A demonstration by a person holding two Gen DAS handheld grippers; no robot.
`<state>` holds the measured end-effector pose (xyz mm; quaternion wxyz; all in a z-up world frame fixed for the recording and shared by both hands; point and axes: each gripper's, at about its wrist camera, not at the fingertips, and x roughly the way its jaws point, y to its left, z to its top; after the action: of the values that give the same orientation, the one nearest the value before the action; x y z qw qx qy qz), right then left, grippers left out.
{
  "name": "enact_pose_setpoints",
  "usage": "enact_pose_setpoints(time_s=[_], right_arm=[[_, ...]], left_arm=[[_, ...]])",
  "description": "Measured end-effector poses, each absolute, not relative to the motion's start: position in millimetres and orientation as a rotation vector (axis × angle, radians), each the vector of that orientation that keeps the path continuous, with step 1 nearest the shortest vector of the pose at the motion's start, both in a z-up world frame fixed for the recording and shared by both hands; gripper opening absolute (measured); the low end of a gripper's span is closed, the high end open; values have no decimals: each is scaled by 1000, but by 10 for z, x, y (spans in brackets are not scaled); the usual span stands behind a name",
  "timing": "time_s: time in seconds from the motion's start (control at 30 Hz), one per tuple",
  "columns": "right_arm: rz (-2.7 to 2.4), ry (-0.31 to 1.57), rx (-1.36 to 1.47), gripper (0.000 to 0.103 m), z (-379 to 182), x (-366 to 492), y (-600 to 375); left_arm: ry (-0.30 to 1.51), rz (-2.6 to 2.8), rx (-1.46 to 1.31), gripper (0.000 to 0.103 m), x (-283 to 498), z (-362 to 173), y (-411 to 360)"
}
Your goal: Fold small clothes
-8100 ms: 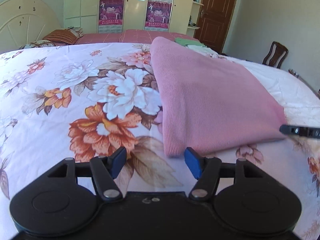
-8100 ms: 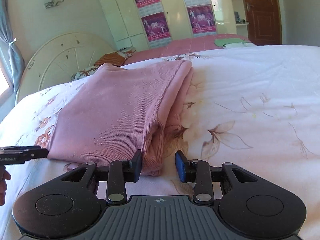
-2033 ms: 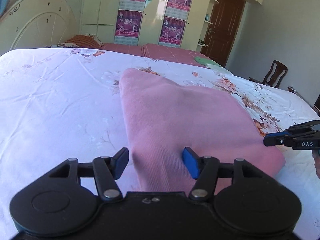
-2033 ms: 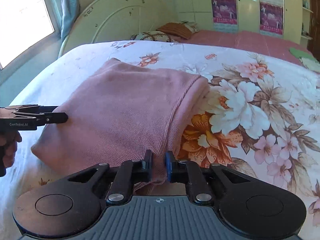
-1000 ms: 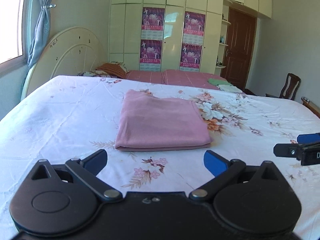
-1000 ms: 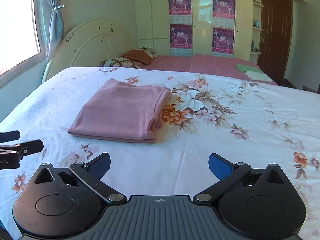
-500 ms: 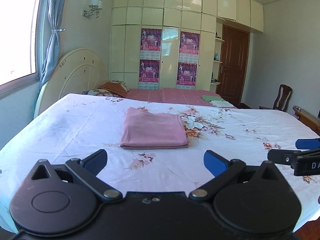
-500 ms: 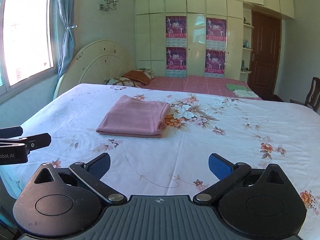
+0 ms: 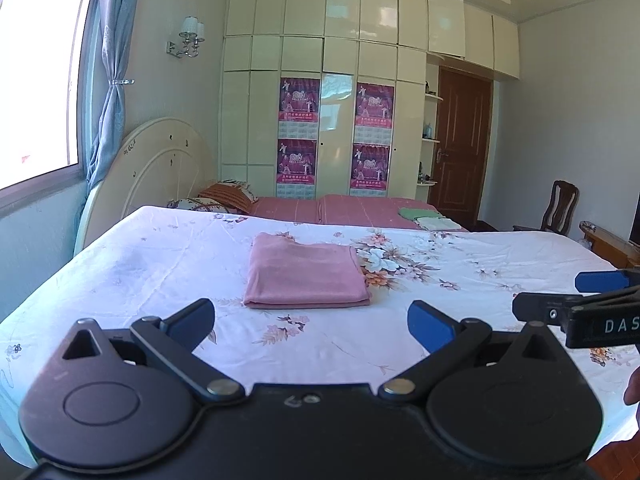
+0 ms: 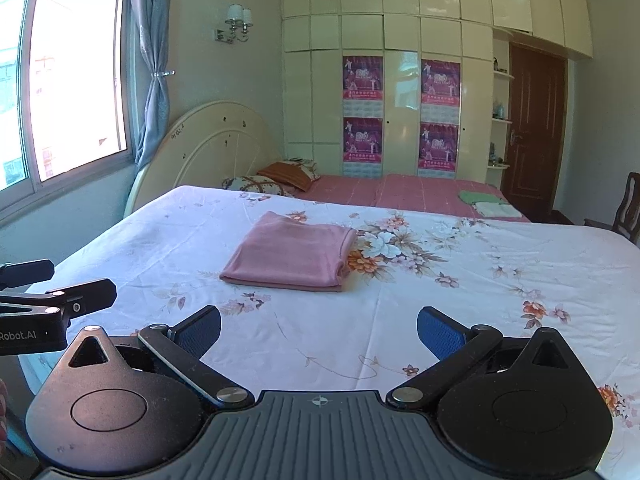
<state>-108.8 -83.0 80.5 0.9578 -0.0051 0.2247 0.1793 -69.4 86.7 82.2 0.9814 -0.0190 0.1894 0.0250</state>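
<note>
A pink garment (image 9: pixel 306 276) lies folded in a flat rectangle on the floral bedsheet (image 9: pixel 160 264), near the middle of the bed. It also shows in the right wrist view (image 10: pixel 290 258). My left gripper (image 9: pixel 312 322) is wide open and empty, held well back from the garment, over the bed's near edge. My right gripper (image 10: pixel 320 330) is wide open and empty, equally far back. The right gripper's fingers (image 9: pixel 560 308) show at the right edge of the left wrist view. The left gripper's fingers (image 10: pixel 60 300) show at the left edge of the right wrist view.
A second bed with a pink cover (image 9: pixel 352 208) stands behind, with pillows (image 9: pixel 224 196) and folded green and white clothes (image 9: pixel 428 218) on it. A round headboard (image 10: pixel 208 152), wardrobe (image 10: pixel 400 80), wooden door (image 10: pixel 532 136) and chair (image 9: pixel 560 208) ring the room.
Both grippers let go of the folded pink garment, opened wide and drew back from the bed. Over the last half second they pulled back a little further and rose.
</note>
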Motion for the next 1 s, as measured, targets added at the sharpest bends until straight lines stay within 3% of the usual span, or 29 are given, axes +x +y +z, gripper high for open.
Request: enact_pose_setpoints(time_s=[1.0], right_arm=[[355,441,17,103,878,-1095,-948]], left_arm=[[370,43,-15,103,-729,869,878]])
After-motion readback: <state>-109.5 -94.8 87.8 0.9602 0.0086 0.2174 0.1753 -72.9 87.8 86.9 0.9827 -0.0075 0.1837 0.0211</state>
